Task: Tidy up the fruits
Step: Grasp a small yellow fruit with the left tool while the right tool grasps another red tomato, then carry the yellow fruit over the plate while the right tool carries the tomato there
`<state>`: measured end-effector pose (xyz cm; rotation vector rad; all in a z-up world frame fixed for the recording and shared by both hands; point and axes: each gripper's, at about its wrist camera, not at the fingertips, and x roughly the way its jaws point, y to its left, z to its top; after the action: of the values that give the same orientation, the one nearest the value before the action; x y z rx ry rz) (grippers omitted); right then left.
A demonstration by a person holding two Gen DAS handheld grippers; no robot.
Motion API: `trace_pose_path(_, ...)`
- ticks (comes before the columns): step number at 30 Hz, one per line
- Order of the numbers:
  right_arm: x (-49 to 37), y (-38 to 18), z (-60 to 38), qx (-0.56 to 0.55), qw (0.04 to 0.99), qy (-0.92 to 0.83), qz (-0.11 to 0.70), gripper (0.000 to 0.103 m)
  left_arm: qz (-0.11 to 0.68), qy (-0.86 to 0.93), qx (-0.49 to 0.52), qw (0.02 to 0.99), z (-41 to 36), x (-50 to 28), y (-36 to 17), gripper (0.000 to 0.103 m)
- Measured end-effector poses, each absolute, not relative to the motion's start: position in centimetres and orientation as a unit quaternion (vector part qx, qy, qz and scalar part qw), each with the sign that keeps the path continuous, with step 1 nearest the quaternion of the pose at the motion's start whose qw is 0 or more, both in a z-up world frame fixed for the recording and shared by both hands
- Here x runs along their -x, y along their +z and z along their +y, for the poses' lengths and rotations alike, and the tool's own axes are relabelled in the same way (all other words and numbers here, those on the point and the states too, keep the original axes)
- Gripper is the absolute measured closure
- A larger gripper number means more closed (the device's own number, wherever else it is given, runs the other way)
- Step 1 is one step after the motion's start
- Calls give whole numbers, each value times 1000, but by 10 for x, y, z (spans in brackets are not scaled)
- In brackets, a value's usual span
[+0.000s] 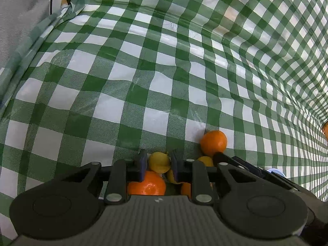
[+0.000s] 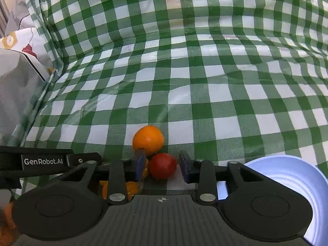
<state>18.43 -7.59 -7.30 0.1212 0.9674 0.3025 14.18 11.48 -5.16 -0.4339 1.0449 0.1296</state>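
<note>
Left tongs (image 1: 158, 162) grasp a lemon (image 1: 158, 162) above an orange (image 1: 147, 184); right tongs (image 2: 162, 165) straddle a red fruit (image 2: 163, 165) on the checked surface (image 2: 205, 102), right pad apart, bowl (image 2: 287, 184) beside.

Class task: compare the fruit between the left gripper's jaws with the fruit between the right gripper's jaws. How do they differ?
The yellow fruit at the left gripper is pale yellow; the red fruit at the right gripper is deep red. The yellow fruit fills the gap between its jaws, while the red fruit sits against one jaw with a gap on the other side. Both are small, round, and lie among oranges on the checked cloth.
</note>
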Motion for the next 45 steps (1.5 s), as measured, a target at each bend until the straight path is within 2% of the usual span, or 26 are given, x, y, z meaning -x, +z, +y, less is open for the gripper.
trace_pose_path(1, -183, -73, -76, -59, 872, 145, 464, 73, 494, 64, 205, 843, 115, -141, -51, 76)
trace_pose_path(20, -167, -36, -68, -47, 895, 160, 413, 74, 463, 67, 189, 863, 121, -122, -25, 76)
trace_pose_path(34, -105, 49, -114, -49, 923, 153, 349, 74, 437, 61, 152, 884, 108, -62, 27, 76)
trace_pose_path(39, -86, 27, -145, -62, 921, 129, 361, 74, 415, 25, 143, 898, 74, -32, 31, 76)
trace_pose_path(42, -85, 10, -159, -49, 919, 103, 377, 74, 447, 2, 117, 887, 49, -26, 15, 76)
trace_pose_path(45, -88, 8, -176, -47, 926, 93, 362, 74, 422, -13, 76, 903, 33, -30, 22, 76)
